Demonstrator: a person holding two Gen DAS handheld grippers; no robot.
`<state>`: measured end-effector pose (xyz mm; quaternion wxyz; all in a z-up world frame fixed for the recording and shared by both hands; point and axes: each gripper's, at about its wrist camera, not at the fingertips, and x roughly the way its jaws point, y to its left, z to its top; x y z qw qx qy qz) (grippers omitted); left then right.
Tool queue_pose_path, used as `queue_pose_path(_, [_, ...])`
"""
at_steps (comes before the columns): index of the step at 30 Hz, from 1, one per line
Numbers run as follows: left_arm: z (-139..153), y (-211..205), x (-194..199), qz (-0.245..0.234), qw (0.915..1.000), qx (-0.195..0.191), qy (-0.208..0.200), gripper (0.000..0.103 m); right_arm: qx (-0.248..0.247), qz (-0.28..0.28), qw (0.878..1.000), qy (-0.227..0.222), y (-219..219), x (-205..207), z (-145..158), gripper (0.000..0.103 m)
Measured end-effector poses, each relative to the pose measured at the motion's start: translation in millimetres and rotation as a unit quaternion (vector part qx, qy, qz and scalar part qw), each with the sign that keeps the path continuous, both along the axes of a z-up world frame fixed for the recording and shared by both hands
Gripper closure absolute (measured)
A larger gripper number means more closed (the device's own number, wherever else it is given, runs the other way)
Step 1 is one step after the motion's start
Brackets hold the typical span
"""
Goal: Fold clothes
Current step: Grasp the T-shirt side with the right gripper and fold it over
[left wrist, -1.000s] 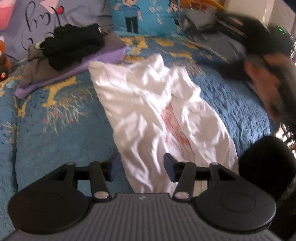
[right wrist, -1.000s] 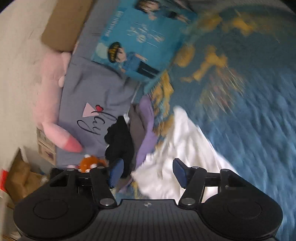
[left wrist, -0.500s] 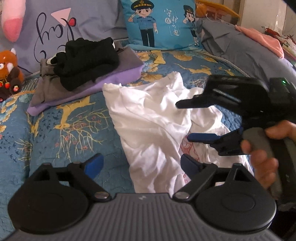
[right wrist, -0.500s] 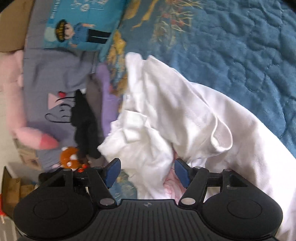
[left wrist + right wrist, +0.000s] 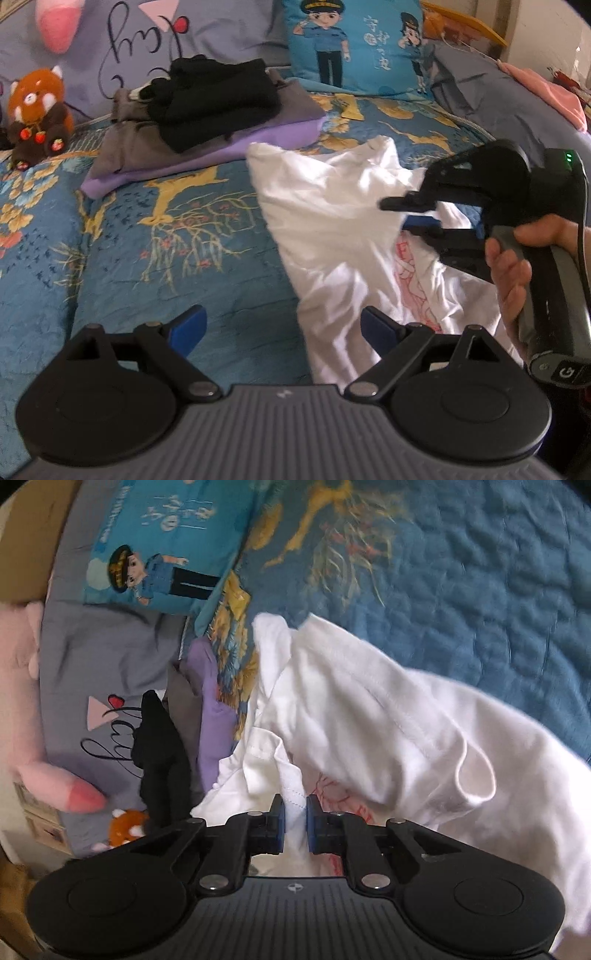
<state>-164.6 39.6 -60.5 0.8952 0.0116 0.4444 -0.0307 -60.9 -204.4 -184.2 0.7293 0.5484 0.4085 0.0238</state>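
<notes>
This is a bedroom in a home, seen from over a bed spread with a blue quilt (image 5: 155, 280) stitched with gold branches and flowers. At its head lie a grey pillow (image 5: 207, 33) with looping black lettering, a blue cushion (image 5: 354, 44) printed with cartoon police figures, a pink plush toy (image 5: 59, 22) and a small red panda toy (image 5: 35, 114). A pile of folded clothes (image 5: 207, 122) in black, grey and purple rests on the quilt, near a rumpled white T-shirt (image 5: 332, 229).
</notes>
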Motion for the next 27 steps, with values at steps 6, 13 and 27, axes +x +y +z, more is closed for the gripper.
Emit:
queue_pose_path(6, [2.7,17.8,-9.3,0.017,0.9998,0.001,-0.006,0.011,-0.225,0.137,0.955,-0.133,58.2,12.6,53.7,0.092])
queue_pose_path(13, [14.0,58.8,-31.2,0.061,0.9978,0.019,-0.019,0.009,-0.400,0.375,0.814,-0.190,140.8,2.5,58.8,0.094])
queue_pose_path(27, [17.6,74.5,-35.9,0.087,0.9959,0.018,-0.017,0.009,-0.286,0.386,0.854,-0.202,107.5,-10.7,68.6,0.069])
